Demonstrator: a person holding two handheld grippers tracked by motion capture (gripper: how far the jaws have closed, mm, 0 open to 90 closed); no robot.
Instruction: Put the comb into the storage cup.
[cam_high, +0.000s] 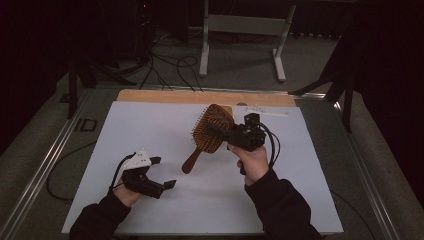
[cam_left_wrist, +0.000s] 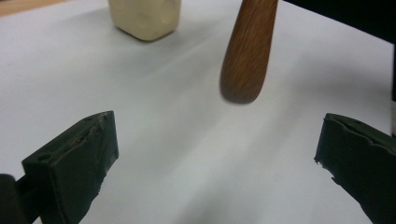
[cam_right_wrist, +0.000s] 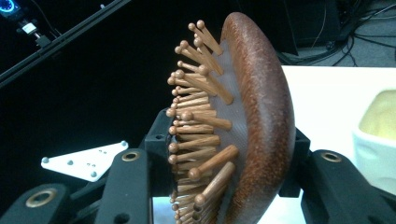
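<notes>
A wooden paddle hairbrush (cam_high: 206, 141) hangs tilted above the white sheet (cam_high: 150, 125), head up and handle pointing down-left. My right gripper (cam_high: 216, 130) is shut on its head. In the right gripper view the jaws clamp the brush (cam_right_wrist: 261, 116) across its bristle side and its rounded back. My left gripper (cam_high: 164, 172) rests low at the sheet's front left, jaws open and empty. In the left gripper view its pads (cam_left_wrist: 84, 154) stand wide apart, and the brush handle's tip (cam_left_wrist: 245, 56) hovers ahead of them.
A cream-coloured container (cam_left_wrist: 145, 16) stands on the sheet behind the brush, also seen as a cup-like thing (cam_right_wrist: 378, 135) in the right gripper view. A small white part (cam_high: 265, 111) lies by the wooden back edge (cam_high: 165, 96). Cables and a stand's legs (cam_high: 204, 55) are on the floor beyond.
</notes>
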